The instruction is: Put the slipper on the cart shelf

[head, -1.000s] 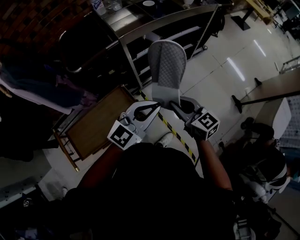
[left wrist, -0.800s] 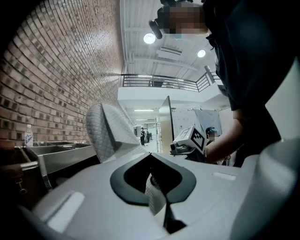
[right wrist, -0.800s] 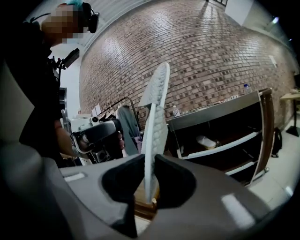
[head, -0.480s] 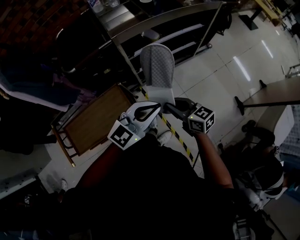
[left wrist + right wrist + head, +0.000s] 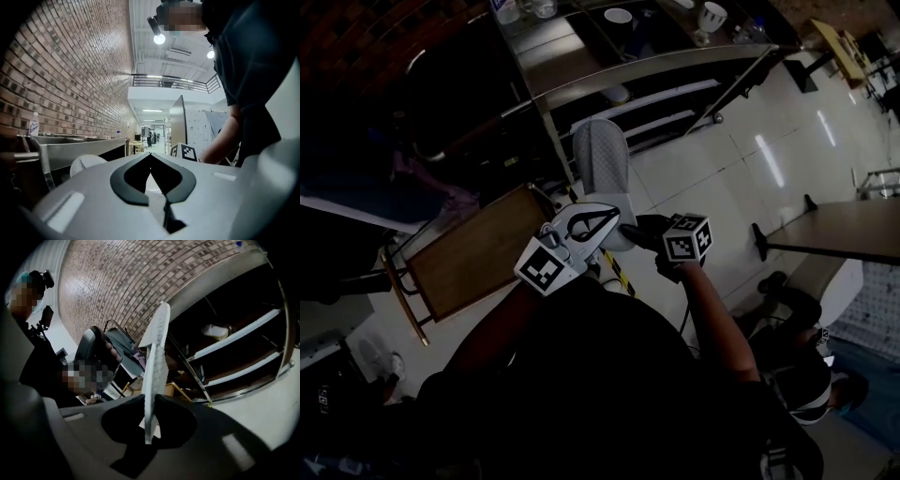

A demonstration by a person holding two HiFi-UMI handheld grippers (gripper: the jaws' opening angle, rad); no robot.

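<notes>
Right gripper (image 5: 149,400): clamped on slipper (image 5: 157,348)
Left gripper (image 5: 150,154): jaws together
Cart (image 5: 675,64), far: bowl (image 5: 619,15) and mug (image 5: 711,14) on top

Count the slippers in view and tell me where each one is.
1 for sure: the slipper, clamped in the right claw, before the cart. A pale shape on a cart shelf may be another; too dim to tell.
</notes>
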